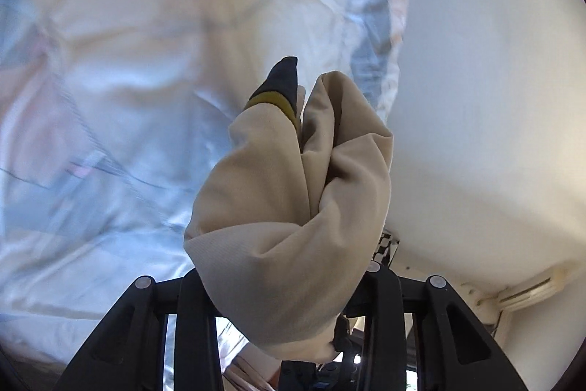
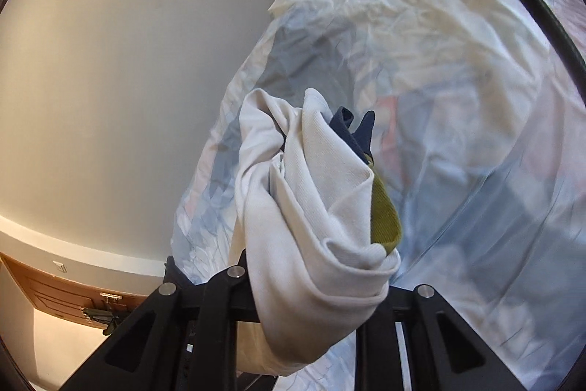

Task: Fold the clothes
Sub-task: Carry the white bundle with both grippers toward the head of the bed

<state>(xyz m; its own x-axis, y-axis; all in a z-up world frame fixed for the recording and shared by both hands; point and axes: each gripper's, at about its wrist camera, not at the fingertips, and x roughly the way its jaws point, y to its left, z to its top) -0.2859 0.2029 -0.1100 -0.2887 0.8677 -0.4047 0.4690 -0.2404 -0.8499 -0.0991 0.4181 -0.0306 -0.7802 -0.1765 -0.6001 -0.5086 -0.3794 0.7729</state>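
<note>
Two black two-finger grippers each clamp a bunched part of one cream knitted garment with a mustard-yellow band and a navy-blue tip. The left gripper [image 1: 293, 284] has its jaws narrowed on a thick wad of the cream knitted garment [image 1: 293, 200]; the fingertips are hidden under the fabric. The wad rises ahead of that gripper, and the mustard-yellow band [image 1: 274, 103] and navy-blue tip [image 1: 284, 76] stand at the far end of the garment. The right gripper [image 2: 311, 299] is likewise closed narrow on a rolled fold of the same garment, its fingertips also covered. Here the yellow band sits on the right side of the garment, the navy part at its far end. Beyond the garment lies a wrinkled pale blue-and-white bed sheet [image 2: 457, 98]. A plain off-white wall [image 2: 128, 61] stands to the left of the garment in the right wrist view, and a brown wooden door [image 2: 55, 295] appears below that wall.
</note>
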